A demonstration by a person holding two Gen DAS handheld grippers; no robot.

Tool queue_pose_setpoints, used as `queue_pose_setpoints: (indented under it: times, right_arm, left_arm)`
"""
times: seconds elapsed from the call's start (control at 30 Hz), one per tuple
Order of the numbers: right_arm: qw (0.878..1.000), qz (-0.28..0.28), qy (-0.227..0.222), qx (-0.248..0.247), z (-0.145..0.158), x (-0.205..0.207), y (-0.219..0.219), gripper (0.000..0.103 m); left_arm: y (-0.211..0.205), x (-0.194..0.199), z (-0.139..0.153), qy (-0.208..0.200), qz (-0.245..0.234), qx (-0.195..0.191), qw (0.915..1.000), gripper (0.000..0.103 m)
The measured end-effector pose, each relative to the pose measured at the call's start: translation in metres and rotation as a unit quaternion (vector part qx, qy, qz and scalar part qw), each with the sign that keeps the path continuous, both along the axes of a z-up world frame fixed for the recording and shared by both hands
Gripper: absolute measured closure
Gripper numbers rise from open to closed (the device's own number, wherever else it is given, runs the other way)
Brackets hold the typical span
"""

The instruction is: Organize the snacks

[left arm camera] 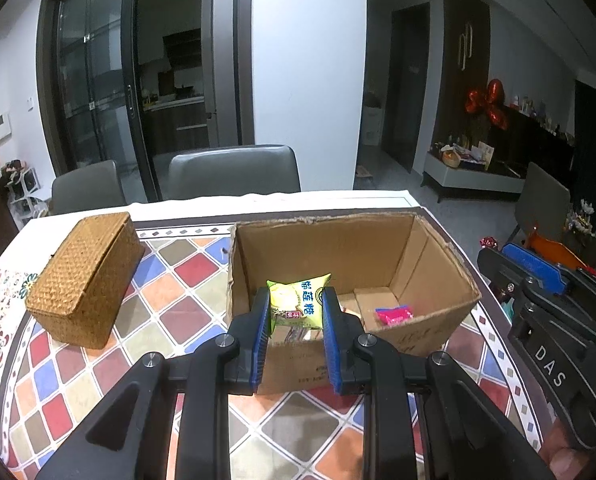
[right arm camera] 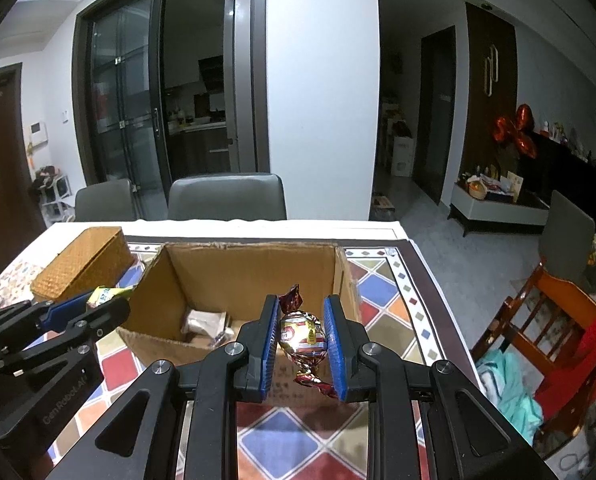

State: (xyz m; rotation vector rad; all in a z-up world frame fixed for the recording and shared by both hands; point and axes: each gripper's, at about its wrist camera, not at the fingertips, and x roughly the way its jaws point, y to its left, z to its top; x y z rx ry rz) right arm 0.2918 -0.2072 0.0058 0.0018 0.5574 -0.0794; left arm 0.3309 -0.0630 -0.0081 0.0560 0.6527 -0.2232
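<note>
My left gripper (left arm camera: 295, 300) is shut on a yellow-green snack packet (left arm camera: 296, 300) with blue print, held over the near wall of an open cardboard box (left arm camera: 338, 240). A pink packet (left arm camera: 394, 315) and other wrapped snacks lie on the box floor. My right gripper (right arm camera: 301, 320) is shut on a foil-wrapped candy (right arm camera: 301, 334) with twisted dark red ends, held just over the near wall of the same cardboard box (right arm camera: 250, 272). In the right wrist view the left gripper (right arm camera: 86, 304) shows at the left with its yellow-green packet (right arm camera: 106, 293). The right gripper's body (left arm camera: 538, 280) shows at the right of the left wrist view.
A closed woven wicker box (left arm camera: 84, 276) sits left of the cardboard box on the table's chequered cloth (left arm camera: 170, 300). Two grey chairs (left arm camera: 234, 172) stand behind the table. A wooden chair (right arm camera: 546, 328) with red and teal cloth stands off the table's right edge.
</note>
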Motion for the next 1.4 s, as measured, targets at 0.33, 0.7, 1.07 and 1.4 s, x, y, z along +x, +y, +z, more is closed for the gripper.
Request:
queue_pose_setpoints:
  times: [0.33,0.7,1.07,1.4]
  right_arm:
    - [1.0,0.009,0.001,-0.005,-0.001,0.026,0.004,0.079]
    - [1.0,0.017,0.012,0.001,-0.009,0.055,0.002,0.079]
    - [0.999,0.017,0.029,0.002,-0.022,0.074,-0.005,0.078]
    - [1.0,-0.004,0.014,-0.004,-0.017,0.067,-0.008,0.033]
  left_arm:
    - [-0.006,0.024,-0.001,0.003,-0.002,0.001,1.0,0.078]
    - [-0.011,0.049,-0.009,0.012,-0.002,0.004,0.9999,0.077]
    - [-0.012,0.056,-0.021,0.018,0.005,0.006,0.9998,0.054]
    - [-0.003,0.048,-0.015,0.005,0.026,0.016,0.9995,0.033]
